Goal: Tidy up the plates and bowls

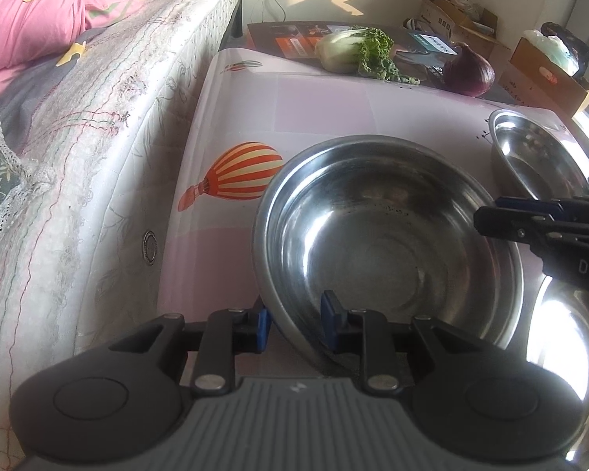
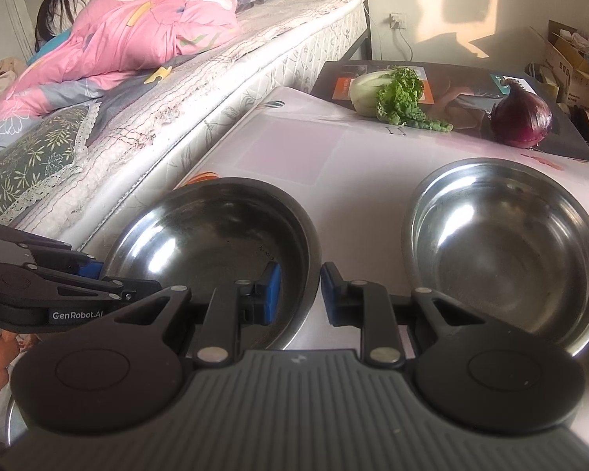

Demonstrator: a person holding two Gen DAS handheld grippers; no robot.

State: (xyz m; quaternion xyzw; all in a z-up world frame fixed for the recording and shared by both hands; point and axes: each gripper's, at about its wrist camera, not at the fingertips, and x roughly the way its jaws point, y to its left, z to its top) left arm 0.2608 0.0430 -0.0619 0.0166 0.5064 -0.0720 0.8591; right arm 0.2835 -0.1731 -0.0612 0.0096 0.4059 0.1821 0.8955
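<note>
A bed (image 2: 224,90) runs along the tabletop's (image 2: 333,165) left edge. On the tabletop, two steel bowls sit mouth-up side by side, round, with no long axis: the left bowl (image 2: 216,231) near the bed, the right bowl (image 2: 510,243) just beside it. A cabbage (image 2: 388,94) and an onion (image 2: 522,117) lie at the far end. The left tongs (image 1: 294,322) straddle the left bowl's near rim, seemingly gripping it. The right tongs (image 2: 300,294) likewise straddle that bowl's right rim.

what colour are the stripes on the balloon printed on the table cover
Orange-red and pale yellow stripes on the balloon, clearest in the left wrist view.
</note>
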